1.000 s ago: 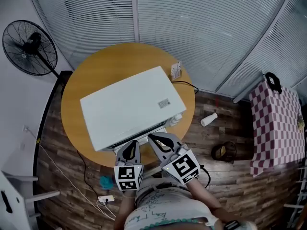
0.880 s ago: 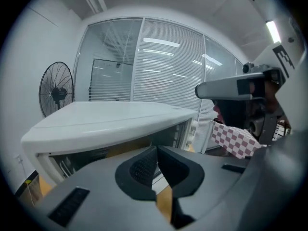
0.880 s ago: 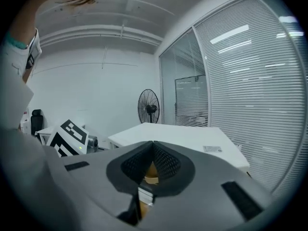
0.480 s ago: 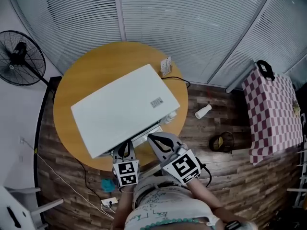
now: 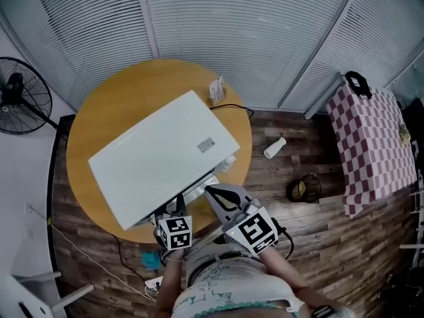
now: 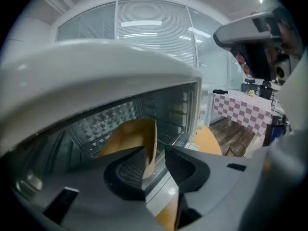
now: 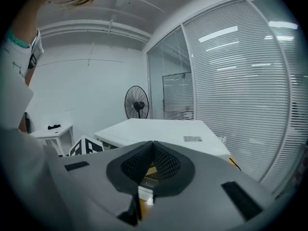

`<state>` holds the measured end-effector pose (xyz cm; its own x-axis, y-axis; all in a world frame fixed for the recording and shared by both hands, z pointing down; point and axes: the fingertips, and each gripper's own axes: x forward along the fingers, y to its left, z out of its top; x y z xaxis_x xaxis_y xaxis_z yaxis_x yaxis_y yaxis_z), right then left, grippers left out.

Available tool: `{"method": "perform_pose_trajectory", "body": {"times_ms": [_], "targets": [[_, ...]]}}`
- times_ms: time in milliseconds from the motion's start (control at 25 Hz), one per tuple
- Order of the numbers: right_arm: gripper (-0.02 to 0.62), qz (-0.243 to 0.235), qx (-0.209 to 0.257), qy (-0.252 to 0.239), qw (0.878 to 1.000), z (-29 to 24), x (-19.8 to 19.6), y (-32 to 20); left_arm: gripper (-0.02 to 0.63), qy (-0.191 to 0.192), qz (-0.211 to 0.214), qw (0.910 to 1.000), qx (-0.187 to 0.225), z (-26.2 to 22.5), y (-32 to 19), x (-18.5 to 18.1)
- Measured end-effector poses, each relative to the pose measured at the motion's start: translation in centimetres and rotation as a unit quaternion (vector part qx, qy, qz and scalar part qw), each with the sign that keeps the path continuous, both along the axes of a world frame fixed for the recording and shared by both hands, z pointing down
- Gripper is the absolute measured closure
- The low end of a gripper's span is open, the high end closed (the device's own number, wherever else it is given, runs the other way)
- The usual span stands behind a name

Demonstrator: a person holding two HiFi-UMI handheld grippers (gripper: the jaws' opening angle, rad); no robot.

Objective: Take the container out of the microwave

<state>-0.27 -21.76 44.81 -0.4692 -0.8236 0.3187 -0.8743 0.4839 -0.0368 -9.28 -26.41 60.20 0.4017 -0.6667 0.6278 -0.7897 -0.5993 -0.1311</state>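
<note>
Glass-walled room, slatted blinds (image 5: 232, 32) lowered, wood-plank floor (image 5: 318, 244).

Round yellow table (image 5: 106, 105) at centre. Bears a white microwave (image 5: 159, 154), set askew, and a small printed box (image 5: 216, 89) just behind it near the far edge.

Pedestal fan (image 5: 20, 105) at far left, well apart from the table. Checked tablecloth (image 5: 371, 144) at far right. On the floor between: a white bottle (image 5: 273, 148) lying on its side and a dark round basket (image 5: 301, 189).

Left gripper (image 6: 155, 153): reaches into the microwave's open front, with the ribbed cavity walls in sight behind. Jaws apart, one on each side of the upright wall of a tan paper container (image 6: 127, 138). Wall close against the left-hand pad (image 6: 130, 170), with a gap showing to the other pad. Not clamped. Container inside the cavity, on its floor.

Right gripper (image 5: 215, 194): hovers just outside the microwave's front edge, beside the left gripper. Jaws closed tip to tip, nothing between them. Looks across the flat white top of the microwave toward the fan and blinds.
</note>
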Motion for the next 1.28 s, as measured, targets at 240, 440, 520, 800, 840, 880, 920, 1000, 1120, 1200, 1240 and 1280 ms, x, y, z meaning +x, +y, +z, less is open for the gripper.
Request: {"method": "perform_pose_trajectory", "body": {"times_ms": [240, 440, 520, 800, 840, 880, 920, 1000, 1120, 1200, 1240, 1280], "targets": [[0.601, 0.007, -0.001, -0.004, 1.0, 0.0, 0.7, -0.2, 0.495, -0.068, 0.031, 0.9971, 0.013, 1.8, -1.1, 1.1], [0.601, 0.014, 0.001, -0.006, 1.0, 0.1, 1.2, -0.2, 0.495, -0.103, 0.043, 0.9937, 0.012, 2.8, -1.6, 1.2], [0.601, 0.018, -0.002, -0.006, 1.0, 0.1, 1.5, -0.2, 0.505, -0.116, 0.048, 0.9919, 0.017, 2.8, -1.8, 1.2], [0.601, 0.029, -0.005, -0.007, 1.0, 0.2, 2.5, -0.1, 0.575, -0.125, 0.049, 0.9909, 0.015, 2.9, -2.1, 1.1], [0.601, 0.029, -0.006, -0.007, 1.0, 0.3, 2.5, -0.1, 0.575, -0.124, 0.049, 0.991, 0.013, 2.9, -2.1, 1.1], [0.601, 0.029, -0.007, -0.007, 1.0, 0.5, 2.5, -0.1, 0.575, -0.124, 0.048, 0.9911, 0.012, 3.0, -2.1, 1.1], [0.601, 0.028, -0.008, -0.006, 1.0, 0.6, 2.5, 0.0, 0.575, -0.124, 0.048, 0.9911, 0.011, 3.0, -2.0, 1.0], [0.601, 0.025, -0.005, -0.006, 1.0, 0.7, 2.3, 0.0, 0.577, -0.124, 0.049, 0.991, 0.01, 3.0, -2.0, 1.1], [0.601, 0.022, -0.004, -0.008, 1.0, 0.6, 2.3, 0.1, 0.577, -0.125, 0.049, 0.9909, 0.01, 2.9, -1.8, 1.1], [0.601, 0.022, -0.007, -0.006, 1.0, 0.8, 2.4, 0.2, 0.577, -0.126, 0.05, 0.9907, 0.01, 2.9, -1.6, 1.1], [0.601, 0.023, -0.008, -0.005, 1.0, 0.9, 2.5, 0.3, 0.577, -0.127, 0.05, 0.9906, 0.01, 2.9, -1.4, 1.1], [0.601, 0.023, -0.009, -0.005, 1.0, 0.8, 2.5, 0.3, 0.577, -0.128, 0.05, 0.9905, 0.009, 2.9, -1.3, 1.1]]}}
